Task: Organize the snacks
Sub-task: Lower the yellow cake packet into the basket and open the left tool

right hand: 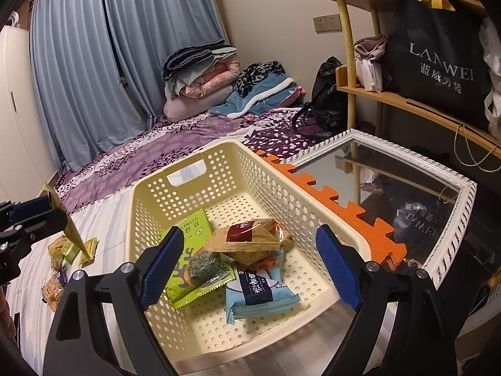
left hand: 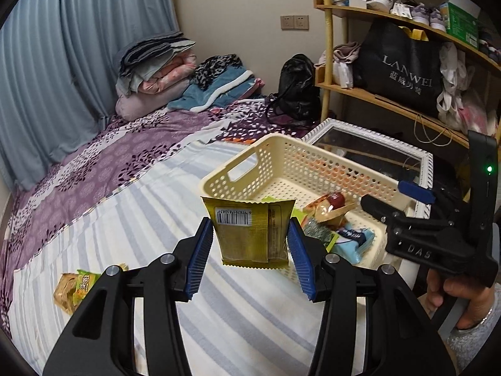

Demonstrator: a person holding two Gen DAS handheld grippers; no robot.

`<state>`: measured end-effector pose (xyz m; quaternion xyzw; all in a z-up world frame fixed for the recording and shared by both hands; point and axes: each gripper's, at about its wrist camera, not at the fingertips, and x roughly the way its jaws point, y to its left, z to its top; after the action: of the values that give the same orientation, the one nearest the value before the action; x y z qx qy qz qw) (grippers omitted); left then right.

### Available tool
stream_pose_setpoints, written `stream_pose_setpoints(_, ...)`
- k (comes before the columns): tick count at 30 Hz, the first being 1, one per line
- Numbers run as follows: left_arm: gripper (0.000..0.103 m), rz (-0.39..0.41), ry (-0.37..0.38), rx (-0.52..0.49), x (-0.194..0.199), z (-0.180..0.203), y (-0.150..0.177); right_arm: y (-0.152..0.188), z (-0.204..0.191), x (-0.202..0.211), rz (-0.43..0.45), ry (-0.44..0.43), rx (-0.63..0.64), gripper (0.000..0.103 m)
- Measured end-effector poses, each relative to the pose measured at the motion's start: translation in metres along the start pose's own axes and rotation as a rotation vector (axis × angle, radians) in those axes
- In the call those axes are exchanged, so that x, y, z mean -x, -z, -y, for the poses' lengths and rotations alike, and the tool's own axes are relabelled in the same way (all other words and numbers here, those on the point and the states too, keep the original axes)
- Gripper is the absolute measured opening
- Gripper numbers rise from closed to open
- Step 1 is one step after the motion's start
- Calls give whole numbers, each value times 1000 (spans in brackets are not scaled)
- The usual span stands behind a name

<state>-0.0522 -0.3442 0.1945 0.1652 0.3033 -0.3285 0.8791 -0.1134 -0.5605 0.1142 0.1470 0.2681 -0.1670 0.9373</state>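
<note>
— While I stood near the bed, the left gripper (left hand: 250, 244) was pinching a gold snack packet (left hand: 250, 232) between its blue pads, with the barcode side up. The packet was held in the air above the striped sheet (left hand: 156, 219), just beside the near rim of the cream basket (left hand: 281, 163).

— And the right gripper (right hand: 250, 266)?

— Its jaws were spread wide, and nothing was between them. It hovered over the near end of the basket. A hand (left hand: 463, 291) held it by the handle.

— What was already inside the basket?

— Several snacks lay on its floor: a green seaweed packet (right hand: 194, 228), a round green snack in clear wrap (right hand: 206, 269), a clear-wrapped pastry with a red label (right hand: 253, 241), and a light blue packet (right hand: 260, 291). They were touching and partly lying over each other.

— Was anything left outside?

— Yes, a few small yellow and green packets (right hand: 65, 250) lay on the sheet, to the left of the basket. Behind the basket an orange foam mat (right hand: 328, 194) rested against a white-framed mirror (right hand: 451, 219).
</note>
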Motion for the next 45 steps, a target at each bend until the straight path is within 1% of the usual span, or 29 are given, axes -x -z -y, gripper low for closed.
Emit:
stream_pose_setpoints(6,50,10,38,-26,-7,17,-10,2,4,2,-1,27,10,86)
stream_pose_setpoints(11,50,0,60,-32,-19,27,-14,1,8,5,8,44,15,86)
stream_pose_setpoints(20,51,-2,93,-40,-30,34,-18,0,14,9,17,70,6,88)
stream_pose_setpoints(21,53,-5,97,-42,-32,35,-18,0,15,9,17,73,5,88)
stream_pose_setpoints(22,64,-7,96,-43,-33,36,-18,0,15,9,17,76,6,88)
stream_pose_setpoints(23,70,-6,90,-42,-34,35,-17,0,15,9,17,80,7,88)
stream_pose_setpoints(24,79,-1,83,-41,-34,35,-17,0,15,9,17,83,10,88)
stream_pose_setpoints(25,85,1,78,-40,-35,35,-17,0,15,9,16,88,13,88)
stream_pose_setpoints(27,91,0,72,-40,-36,34,-16,-1,14,9,10,102,18,88)
stream_pose_setpoints(35,92,-15,56,-36,-38,29,-13,-5,8,6,-22,164,47,88)
stream_pose_setpoints(37,97,-13,47,-32,-37,27,-12,-6,6,5,-30,176,56,88)
stream_pose_setpoints(44,98,-31,25,-19,-37,18,-9,-9,-1,7,-41,201,71,89)
stream_pose_setpoints(45,98,-33,23,-17,-36,17,-8,-10,-2,8,-41,204,72,92)
